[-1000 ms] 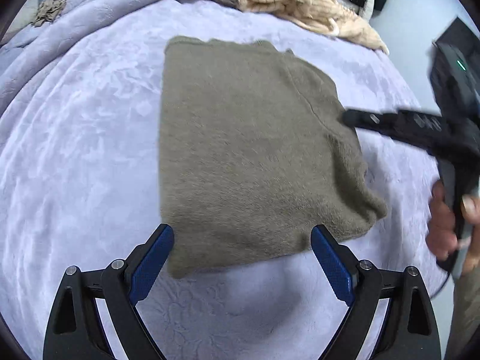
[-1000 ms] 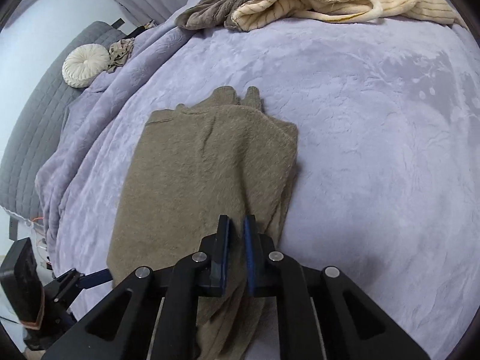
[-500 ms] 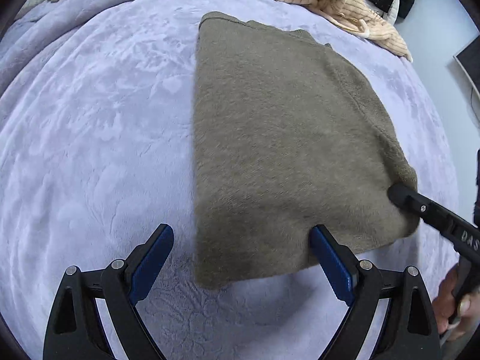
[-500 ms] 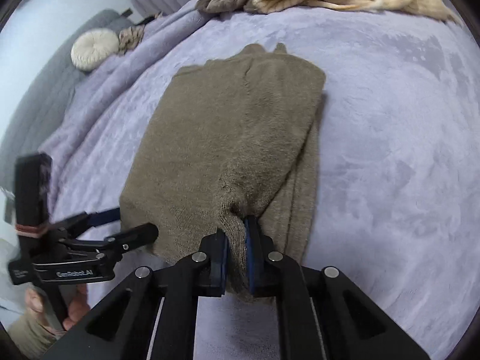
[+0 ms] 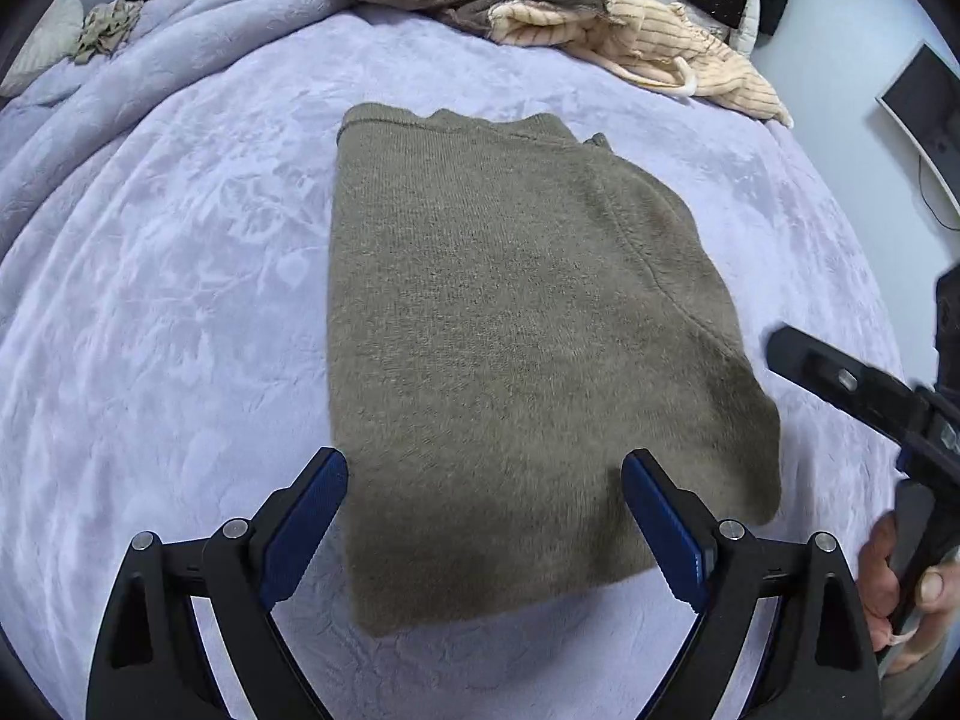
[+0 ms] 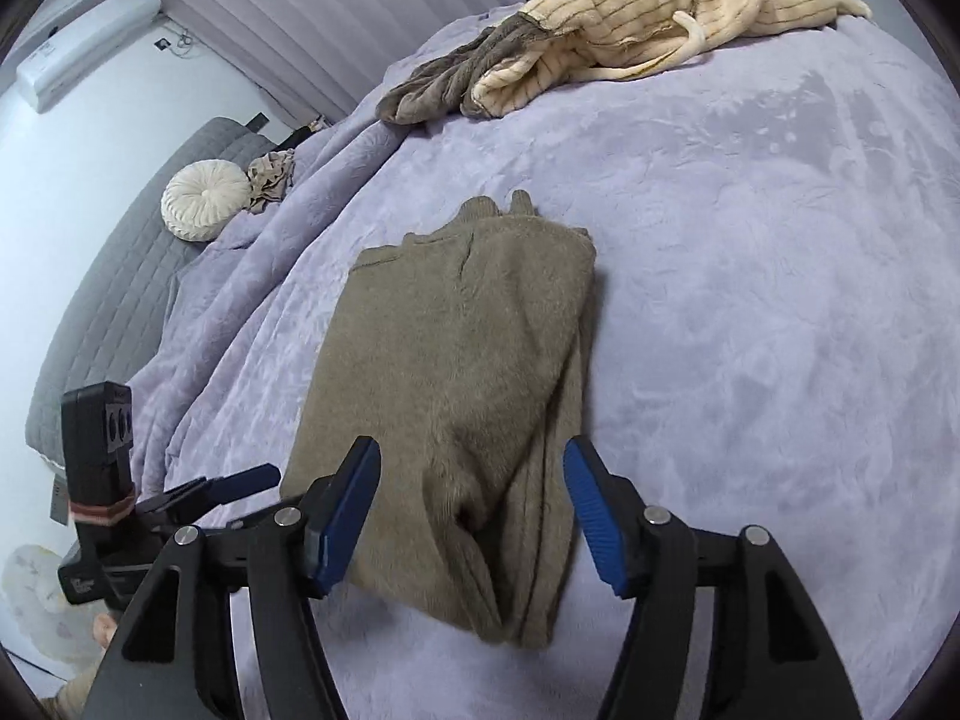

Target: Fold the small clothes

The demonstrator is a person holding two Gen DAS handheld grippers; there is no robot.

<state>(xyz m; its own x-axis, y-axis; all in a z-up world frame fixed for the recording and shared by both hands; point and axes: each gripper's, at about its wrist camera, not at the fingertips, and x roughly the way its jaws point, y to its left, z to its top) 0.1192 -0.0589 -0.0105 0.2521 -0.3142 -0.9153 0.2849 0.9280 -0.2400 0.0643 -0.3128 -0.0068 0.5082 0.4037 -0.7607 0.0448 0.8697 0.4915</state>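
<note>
An olive-brown knit sweater (image 5: 510, 348) lies folded into a long rectangle in the middle of the bed, on a lavender embossed blanket (image 5: 180, 300). The left claw (image 5: 483, 531) hangs over the sweater's near edge with its blue-padded fingers (image 5: 306, 516) spread wide, holding nothing. The right claw (image 6: 474, 516) is likewise wide and empty, poised above the near right corner of the sweater, where the folded layers bunch in soft ridges. In the left wrist view the right claw's black body juts in from the right, beside the sweater's right edge, with the person's hand (image 5: 900, 576) gripping its handle. At the far side of the bed lie a cream ribbed garment (image 6: 660, 18) and a grey-brown one (image 6: 444, 84), touching each other. A round white cushion (image 6: 204, 207) sits far left.
</note>
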